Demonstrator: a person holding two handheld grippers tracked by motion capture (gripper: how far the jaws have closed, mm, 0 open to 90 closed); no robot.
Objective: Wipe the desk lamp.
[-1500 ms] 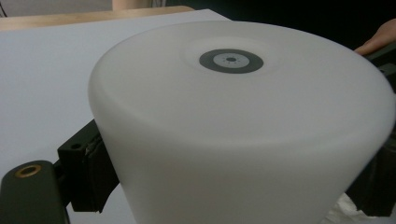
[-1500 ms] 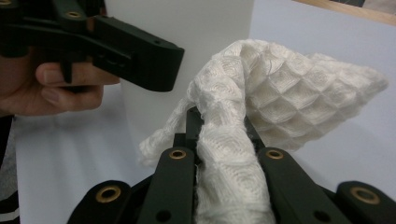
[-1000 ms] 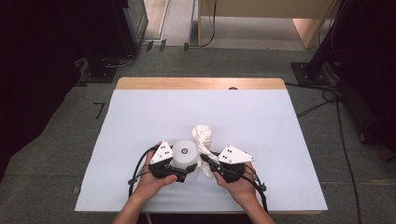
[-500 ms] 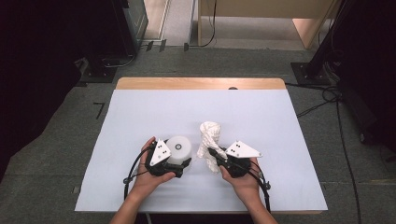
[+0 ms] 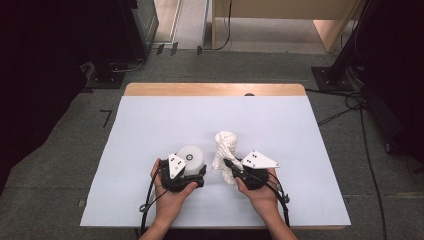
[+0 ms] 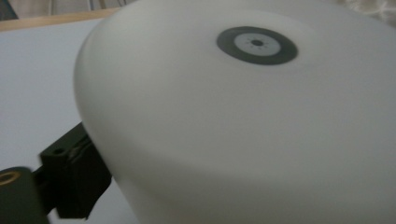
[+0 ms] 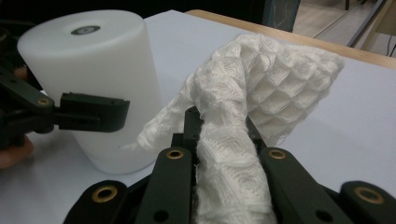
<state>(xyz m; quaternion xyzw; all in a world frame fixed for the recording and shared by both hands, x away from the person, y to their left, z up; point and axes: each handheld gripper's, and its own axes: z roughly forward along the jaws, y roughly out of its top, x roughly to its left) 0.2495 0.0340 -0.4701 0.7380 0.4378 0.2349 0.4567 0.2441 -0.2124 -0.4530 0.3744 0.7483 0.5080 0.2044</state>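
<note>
Nearest the person, at 6 o'clock on the table (image 5: 150, 130), two hands grip the tools. The left hand (image 5: 169, 200) holds the left hand-held gripper (image 5: 192, 172), whose jaws stand on either side of the white cylinder (image 5: 192, 156). In the right gripper view one black jaw lies flat against the cylinder's (image 7: 93, 84) side, and in the left gripper view the other jaw sits against its lower left wall, so the gripper is clamped on the cylinder (image 6: 233, 121). The cylinder stands upright on the white sheet, a dark ring on its top face.

At about 3 o'clock from the cylinder, close beside it but apart, the right hand (image 5: 260, 195) holds the right hand-held gripper (image 5: 229, 167). Its jaws are pressed together on a white cloth (image 5: 225, 152). In the right gripper view the cloth (image 7: 261, 84) rises from between the jaws and bunches up beyond them, its waffle weave plain.

Farther off, at 12 o'clock, the bare wooden edge (image 5: 215, 89) of the table shows, and past it grey floor (image 5: 250, 65).
</note>
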